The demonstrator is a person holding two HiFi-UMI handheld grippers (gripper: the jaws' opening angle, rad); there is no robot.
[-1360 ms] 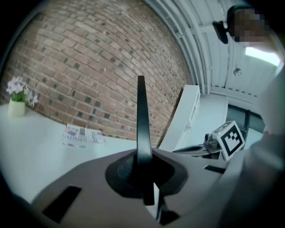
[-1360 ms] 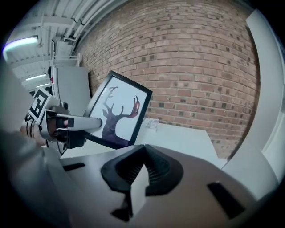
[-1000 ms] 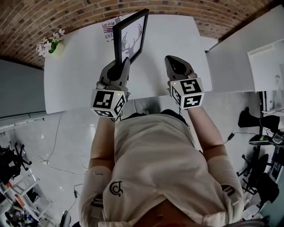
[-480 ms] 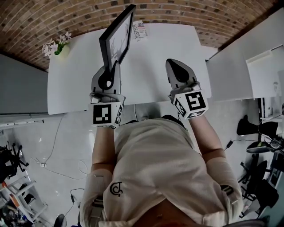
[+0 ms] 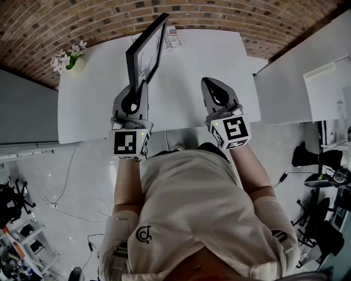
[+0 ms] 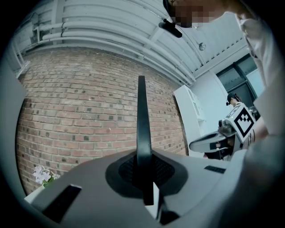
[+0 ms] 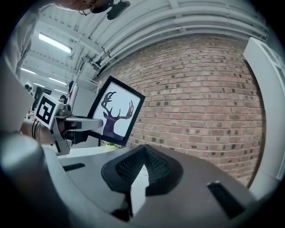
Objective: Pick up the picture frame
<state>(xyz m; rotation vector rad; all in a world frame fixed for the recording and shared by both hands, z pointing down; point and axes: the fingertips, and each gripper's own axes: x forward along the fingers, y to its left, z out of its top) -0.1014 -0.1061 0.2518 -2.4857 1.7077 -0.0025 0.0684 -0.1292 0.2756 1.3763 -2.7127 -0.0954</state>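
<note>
A black picture frame [image 5: 146, 50] with a deer print is lifted above the white table [image 5: 192, 71], tilted edge-on to the head view. My left gripper [image 5: 138, 88] is shut on its lower edge; in the left gripper view the frame [image 6: 141, 129] rises as a thin dark bar from between the jaws. My right gripper [image 5: 211, 86] hovers to the right of it over the table's front part, shut with nothing between its jaws. The right gripper view shows the frame's face [image 7: 116, 116] with the deer and the left gripper [image 7: 95, 124] clamped on it.
A small pot of pink flowers [image 5: 68, 55] stands at the table's back left corner. A printed card [image 5: 172, 38] lies behind the frame. A brick wall [image 5: 109, 16] runs behind the table, and a white cabinet [image 5: 307, 71] stands to the right.
The left gripper has raised the frame and turned it from face-on towards edge-on. The right gripper has risen a little. Both stay shut.
</note>
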